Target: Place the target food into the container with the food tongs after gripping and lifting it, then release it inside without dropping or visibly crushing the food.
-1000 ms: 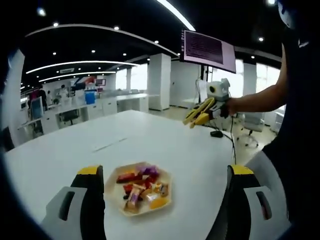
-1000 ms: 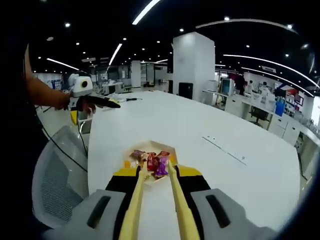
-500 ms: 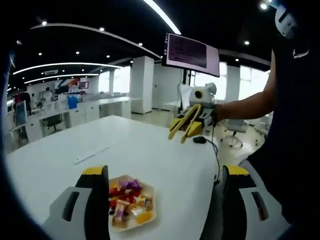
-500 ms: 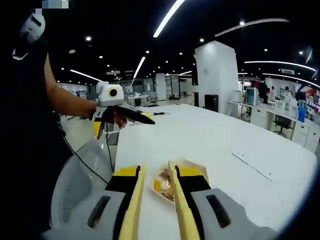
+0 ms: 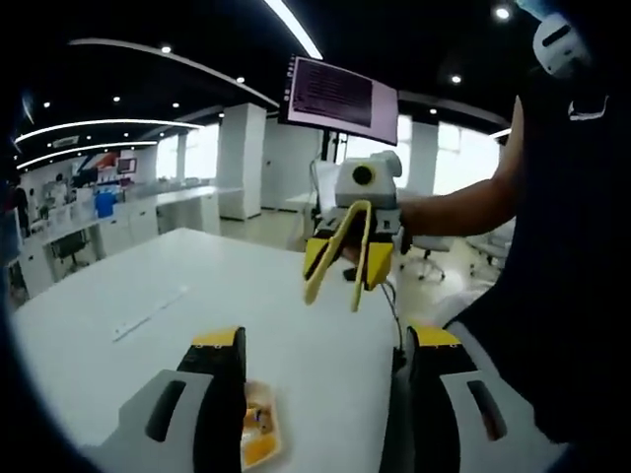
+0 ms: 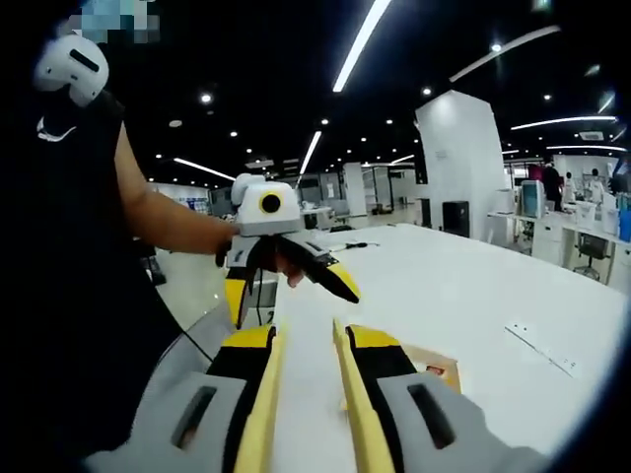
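A wide white desk (image 5: 148, 305) carries a shallow tray (image 5: 259, 439) of wrapped sweets (image 5: 258, 419), which sits low in the left gripper view, tucked just beside the left claw (image 5: 320, 394); that claw is released, jaws well apart with nothing between them. In the right gripper view the tray's corner (image 6: 434, 367) peeks past the right claw (image 6: 308, 340). The right claw grasps yellow food tongs (image 6: 266, 394), whose two arms stand slightly apart with no food in them
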A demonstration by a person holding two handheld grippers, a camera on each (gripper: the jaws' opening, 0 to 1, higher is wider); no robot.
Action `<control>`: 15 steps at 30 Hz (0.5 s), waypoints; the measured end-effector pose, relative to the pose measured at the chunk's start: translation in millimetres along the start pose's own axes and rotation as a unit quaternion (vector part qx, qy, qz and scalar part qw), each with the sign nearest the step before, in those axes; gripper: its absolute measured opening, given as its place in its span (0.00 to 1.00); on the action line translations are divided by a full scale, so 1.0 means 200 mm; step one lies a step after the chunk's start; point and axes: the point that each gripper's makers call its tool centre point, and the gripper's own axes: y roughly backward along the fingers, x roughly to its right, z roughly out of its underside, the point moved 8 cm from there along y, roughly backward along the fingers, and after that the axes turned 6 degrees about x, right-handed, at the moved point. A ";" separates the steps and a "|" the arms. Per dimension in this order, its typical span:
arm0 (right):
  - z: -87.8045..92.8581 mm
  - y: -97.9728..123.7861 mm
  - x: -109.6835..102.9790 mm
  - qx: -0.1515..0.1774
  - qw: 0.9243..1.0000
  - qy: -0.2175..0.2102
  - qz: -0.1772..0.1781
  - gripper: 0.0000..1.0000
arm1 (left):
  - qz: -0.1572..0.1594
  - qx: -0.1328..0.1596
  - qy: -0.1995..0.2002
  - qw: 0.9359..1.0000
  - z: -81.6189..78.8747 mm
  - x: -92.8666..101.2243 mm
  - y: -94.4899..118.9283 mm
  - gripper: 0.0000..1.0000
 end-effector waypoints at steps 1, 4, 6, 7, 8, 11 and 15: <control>0.00 0.00 0.00 0.000 1.000 0.000 -0.001 0.27 | 0.003 0.000 0.000 1.000 0.00 0.00 -0.01 0.61; -0.01 -0.02 -0.01 0.005 1.000 -0.004 -0.007 0.27 | 0.011 -0.002 0.001 1.000 0.00 0.01 -0.01 0.55; -0.02 -0.03 -0.02 0.009 1.000 -0.004 -0.009 0.27 | 0.014 -0.002 -0.001 1.000 -0.01 0.02 -0.02 0.50; -0.03 -0.04 -0.02 0.010 1.000 -0.003 -0.013 0.27 | 0.016 0.001 -0.001 1.000 -0.02 0.02 -0.02 0.48; -0.03 -0.04 -0.03 0.009 1.000 -0.002 -0.014 0.27 | 0.018 0.004 0.000 1.000 -0.03 0.02 -0.02 0.47; -0.03 -0.05 -0.03 0.008 1.000 0.003 -0.020 0.27 | 0.023 0.014 0.006 1.000 -0.05 0.02 -0.02 0.43; -0.02 -0.06 -0.04 0.009 1.000 0.001 -0.023 0.27 | 0.031 0.014 0.012 0.999 -0.05 0.02 -0.02 0.37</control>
